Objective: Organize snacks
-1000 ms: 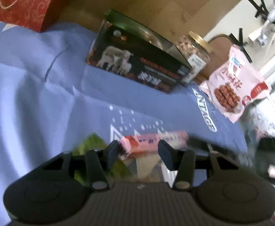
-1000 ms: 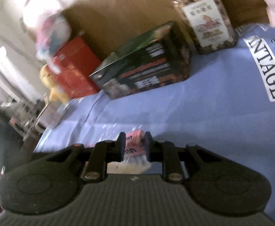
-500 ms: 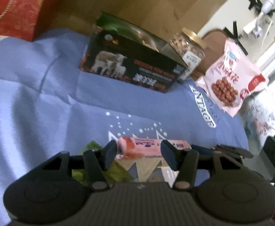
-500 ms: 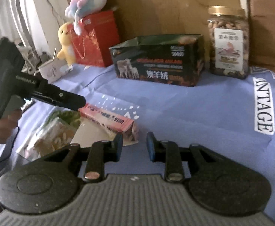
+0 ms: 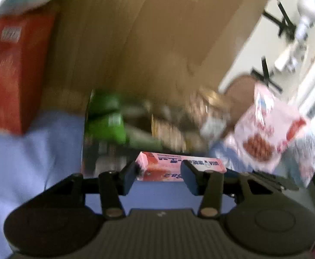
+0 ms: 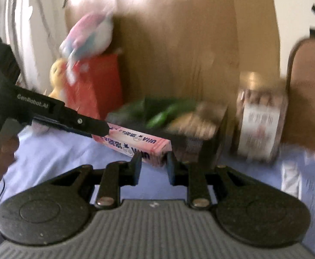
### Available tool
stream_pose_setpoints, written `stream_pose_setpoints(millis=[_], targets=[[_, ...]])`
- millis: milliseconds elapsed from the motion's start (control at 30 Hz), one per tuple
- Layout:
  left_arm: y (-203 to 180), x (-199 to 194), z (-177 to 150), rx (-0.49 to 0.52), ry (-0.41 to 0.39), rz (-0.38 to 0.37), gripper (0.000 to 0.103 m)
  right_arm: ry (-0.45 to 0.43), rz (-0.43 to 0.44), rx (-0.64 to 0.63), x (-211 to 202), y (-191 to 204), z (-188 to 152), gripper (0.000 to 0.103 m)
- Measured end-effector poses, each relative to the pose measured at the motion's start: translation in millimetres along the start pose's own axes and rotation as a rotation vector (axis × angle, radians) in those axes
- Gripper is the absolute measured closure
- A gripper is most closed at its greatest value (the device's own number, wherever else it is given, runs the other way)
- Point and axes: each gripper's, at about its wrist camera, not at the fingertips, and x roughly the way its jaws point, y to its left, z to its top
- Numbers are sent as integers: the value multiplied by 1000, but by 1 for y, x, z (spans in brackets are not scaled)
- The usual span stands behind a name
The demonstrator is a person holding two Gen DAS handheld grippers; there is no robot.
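Observation:
A long pink snack box (image 5: 179,167) is held in the air between both grippers, above the blue cloth. My left gripper (image 5: 158,176) is shut on it across its length. My right gripper (image 6: 152,165) is shut on one end of the same box (image 6: 135,143). The left gripper's finger (image 6: 79,125) reaches in from the left in the right wrist view. Just behind the box stands the open dark snack carton (image 6: 192,133) with green packets (image 5: 107,120) inside. Both views are blurred.
A nut jar (image 6: 258,125) stands right of the carton. A pink snack bag (image 5: 267,133) lies further right. A red gift bag (image 5: 10,73) with plush toys (image 6: 88,36) stands at the left. A cardboard wall (image 5: 157,32) backs the table.
The pink box has been lifted off the cloth and carried toward the dark carton. Both grippers have risen and moved forward with it; the packets on the cloth have dropped out of view.

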Motion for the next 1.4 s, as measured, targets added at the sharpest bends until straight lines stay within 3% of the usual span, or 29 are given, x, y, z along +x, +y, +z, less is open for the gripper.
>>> stream_pose_setpoints(millis=[133, 300, 433, 600, 700, 800, 867, 1000, 1100, 1233, 1267, 1400], targets=[[8, 28, 27, -8, -25, 46, 56, -31, -43, 18, 30, -11, 25, 76], [22, 61, 33, -25, -21, 150, 55, 4, -74, -1, 70, -8, 28, 73], [26, 58, 36, -17, -44, 162, 53, -1, -105, -10, 76, -5, 28, 68], [21, 9, 14, 14, -73, 106, 53, -52, -30, 82, 26, -5, 25, 67], [21, -13, -15, 17, -2, 46, 53, 1, 88, 127, -5, 3, 3, 67], [12, -25, -51, 37, 78, -20, 53, 75, 144, 154, -31, 18, -32, 65], [7, -30, -75, 41, 133, -68, 53, 110, 149, 155, -46, 30, -56, 54], [-4, -35, -105, 32, 187, -125, 53, 162, 128, 142, -65, 54, -90, 54], [-8, -34, -116, 8, 203, -149, 53, 186, 135, 173, -61, 59, -97, 54], [-15, -20, -125, -22, 252, -162, 53, 187, 128, 200, -51, 58, -94, 59], [-16, -12, -124, -25, 269, -169, 57, 192, 142, 212, -48, 56, -93, 65], [-18, 0, -119, -17, 270, -142, 65, 192, 130, 205, -46, 59, -90, 68]])
